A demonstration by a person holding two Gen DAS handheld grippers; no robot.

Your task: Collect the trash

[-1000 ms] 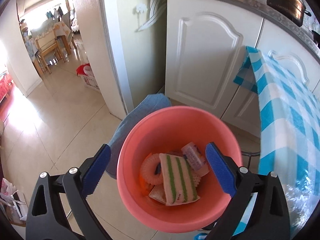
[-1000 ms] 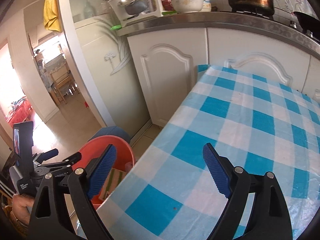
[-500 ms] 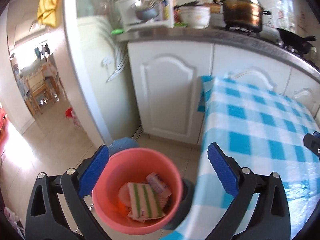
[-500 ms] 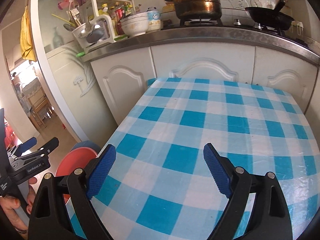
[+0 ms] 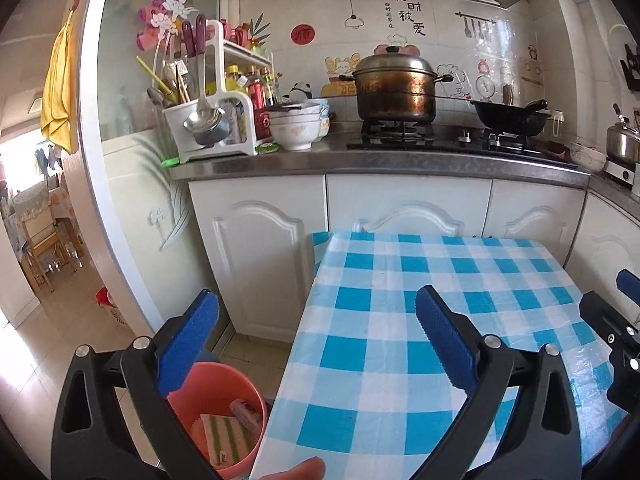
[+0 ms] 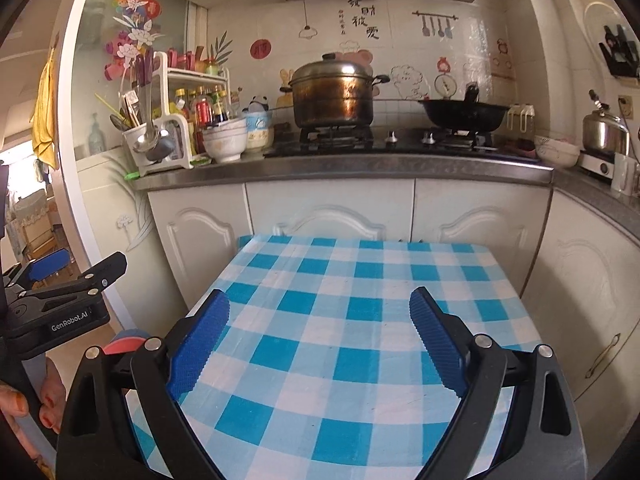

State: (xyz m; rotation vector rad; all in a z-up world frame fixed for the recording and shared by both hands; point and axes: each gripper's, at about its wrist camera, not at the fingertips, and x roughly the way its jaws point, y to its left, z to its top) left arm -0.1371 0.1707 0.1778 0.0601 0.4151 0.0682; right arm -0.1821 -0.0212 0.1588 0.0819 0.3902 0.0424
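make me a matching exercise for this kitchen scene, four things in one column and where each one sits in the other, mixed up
Things:
1. pink bucket
2. lidded pot
3. black wok
4. striped sponge

Places:
a. on the right-hand burner of the stove
b. inside the bucket
c. on the floor beside the checked table's left edge
d. on the left-hand burner of the stove

Pairs: 1-c, 2-d, 3-a, 4-b
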